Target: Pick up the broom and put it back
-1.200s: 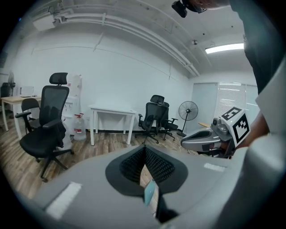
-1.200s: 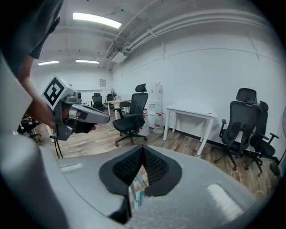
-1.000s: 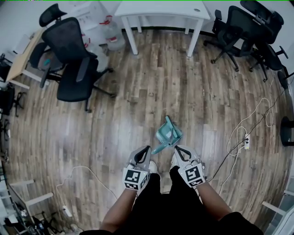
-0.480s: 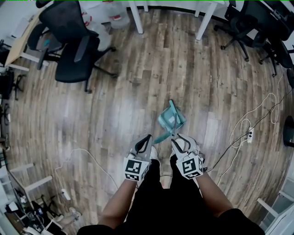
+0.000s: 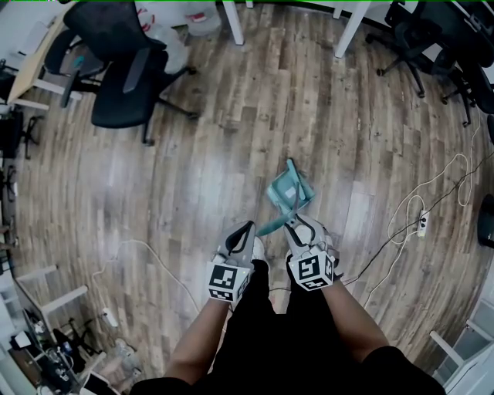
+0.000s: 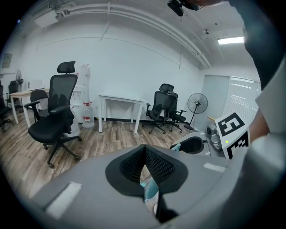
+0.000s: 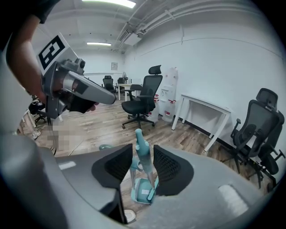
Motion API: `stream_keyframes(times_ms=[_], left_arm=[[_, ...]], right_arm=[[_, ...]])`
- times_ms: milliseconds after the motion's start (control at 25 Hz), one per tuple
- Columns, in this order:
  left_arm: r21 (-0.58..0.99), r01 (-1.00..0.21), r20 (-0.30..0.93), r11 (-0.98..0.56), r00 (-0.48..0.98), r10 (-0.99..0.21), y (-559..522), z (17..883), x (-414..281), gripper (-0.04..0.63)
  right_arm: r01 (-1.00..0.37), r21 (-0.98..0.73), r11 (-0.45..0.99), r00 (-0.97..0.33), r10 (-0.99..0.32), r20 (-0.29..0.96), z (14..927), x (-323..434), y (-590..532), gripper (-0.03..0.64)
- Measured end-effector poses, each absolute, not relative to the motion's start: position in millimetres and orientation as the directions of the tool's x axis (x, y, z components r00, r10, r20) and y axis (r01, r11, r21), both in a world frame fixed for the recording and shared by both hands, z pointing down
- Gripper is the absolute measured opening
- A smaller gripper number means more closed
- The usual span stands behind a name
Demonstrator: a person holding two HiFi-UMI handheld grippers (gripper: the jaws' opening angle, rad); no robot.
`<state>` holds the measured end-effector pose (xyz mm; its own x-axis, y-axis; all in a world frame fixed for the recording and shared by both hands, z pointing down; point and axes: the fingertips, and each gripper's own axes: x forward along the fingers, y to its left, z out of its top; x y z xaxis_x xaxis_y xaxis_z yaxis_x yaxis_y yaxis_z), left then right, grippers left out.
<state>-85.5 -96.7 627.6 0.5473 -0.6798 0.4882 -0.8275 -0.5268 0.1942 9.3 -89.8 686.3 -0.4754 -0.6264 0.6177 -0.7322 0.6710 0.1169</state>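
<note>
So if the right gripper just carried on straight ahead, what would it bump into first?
The right gripper would meet the broom handle first: it stands between its opening jaws. Beyond that, probably the dustpan on the floor.

Broom and dustpan on the floor, just ahead of the person's feet

The dustpan point(image 5: 289, 187) stands on the floor point(image 5: 231, 146), and the broom point(image 7: 142, 150) rises from it between the opening jaws of the right gripper point(image 5: 296, 224). The left gripper point(image 5: 247, 230) sits just left of the handle, beside the right one. Far behind – a table point(image 5: 231, 19), with an office chair point(image 5: 123, 77) back left and more chairs point(image 5: 421, 31) back right. A power strip point(image 5: 422, 224) lies on the floor to the right, well apart from the dustpan.
</note>
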Motion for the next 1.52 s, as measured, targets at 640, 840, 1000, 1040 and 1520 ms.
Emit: stream_keyframes(times_ms=[640, 840, 1000, 1040, 1520], left_arm=[[0.188, -0.830, 0.490, -0.525, 0.542, -0.683, -91.2, 633.6, -82.0, 0.016], [0.177, -0.830, 0.493, -0.528, 0.539, -0.683, -91.6, 633.3, -82.1, 0.017], [0.166, -0.833, 0.487, -0.528, 0.535, -0.690, -93.6, 633.3, -81.5, 0.017], [0.164, -0.833, 0.486, -0.528, 0.534, -0.691, -94.1, 633.1, -81.2, 0.017], [0.142, -0.832, 0.484, -0.536, 0.531, -0.696, -98.0, 629.6, -74.6, 0.016]], right_arm=[[-0.735, 0.153, 0.661, -0.463, -0.653, 0.599, 688.8, 11.1, -96.5, 0.098], [-0.749, 0.145, 0.646, -0.457, -0.663, 0.593, 687.2, 21.1, -103.5, 0.097], [-0.764, 0.141, 0.630, -0.447, -0.674, 0.588, 685.1, 32.2, -112.3, 0.095], [-0.765, 0.140, 0.629, -0.446, -0.674, 0.589, 684.9, 34.4, -114.7, 0.095], [-0.764, 0.139, 0.630, -0.444, -0.670, 0.594, 672.4, 49.9, -142.8, 0.094]])
